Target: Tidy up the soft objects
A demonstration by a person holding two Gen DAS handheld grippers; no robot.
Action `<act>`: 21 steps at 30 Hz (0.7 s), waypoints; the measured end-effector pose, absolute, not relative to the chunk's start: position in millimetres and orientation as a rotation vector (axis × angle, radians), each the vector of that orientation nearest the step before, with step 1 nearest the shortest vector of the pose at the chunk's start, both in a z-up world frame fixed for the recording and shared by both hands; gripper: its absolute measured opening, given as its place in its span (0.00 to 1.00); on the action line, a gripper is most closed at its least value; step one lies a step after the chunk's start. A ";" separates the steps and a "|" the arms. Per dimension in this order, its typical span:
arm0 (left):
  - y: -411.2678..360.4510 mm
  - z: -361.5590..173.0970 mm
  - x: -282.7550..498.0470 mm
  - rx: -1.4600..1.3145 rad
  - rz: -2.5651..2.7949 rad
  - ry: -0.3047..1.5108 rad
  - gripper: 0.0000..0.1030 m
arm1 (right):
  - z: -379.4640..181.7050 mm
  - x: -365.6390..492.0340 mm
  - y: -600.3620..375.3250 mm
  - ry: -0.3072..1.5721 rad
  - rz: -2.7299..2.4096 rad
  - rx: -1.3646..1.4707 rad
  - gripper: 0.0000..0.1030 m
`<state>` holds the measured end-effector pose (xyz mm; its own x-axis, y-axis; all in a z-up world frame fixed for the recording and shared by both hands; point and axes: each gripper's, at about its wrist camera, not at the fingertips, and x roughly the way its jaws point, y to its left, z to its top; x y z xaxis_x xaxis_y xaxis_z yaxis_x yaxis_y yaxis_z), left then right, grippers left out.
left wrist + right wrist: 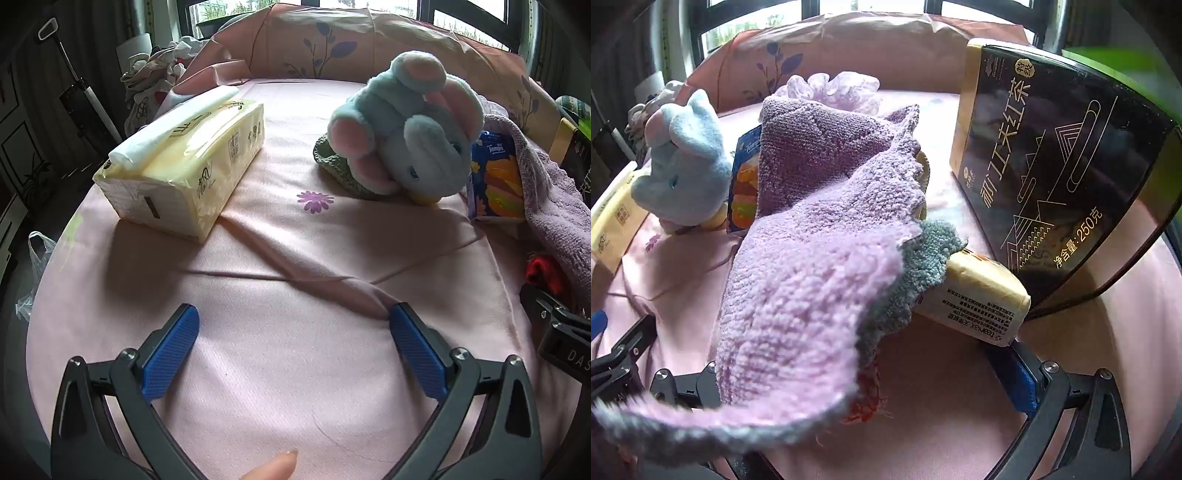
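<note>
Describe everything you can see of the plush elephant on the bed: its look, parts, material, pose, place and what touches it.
The plush elephant is a soft, fluffy toy in pale blue, with pink inner ears, pink foot pads and small dark eyes. It lies tipped forward, face towards the camera, its trunk down on the pink sheet. It rests partly on a green knitted piece, and a blue Tempo tissue pack stands close at its side. Neither hand-held gripper touches it.
</note>
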<state>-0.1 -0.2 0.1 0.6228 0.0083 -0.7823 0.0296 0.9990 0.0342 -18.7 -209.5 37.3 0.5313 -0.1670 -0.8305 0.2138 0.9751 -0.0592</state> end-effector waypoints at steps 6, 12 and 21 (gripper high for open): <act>-0.5 -0.2 0.2 0.045 -0.012 0.902 0.99 | 37.1 -18.7 -209.5 0.986 -0.228 0.050 1.00; -1.0 -0.4 0.5 0.046 -0.012 0.904 0.99 | 36.8 -18.2 -207.3 0.987 -0.228 0.050 1.00; -2.0 -1.0 2.4 0.048 -0.011 0.901 0.99 | 35.8 -17.4 -207.6 0.988 -0.228 0.050 1.00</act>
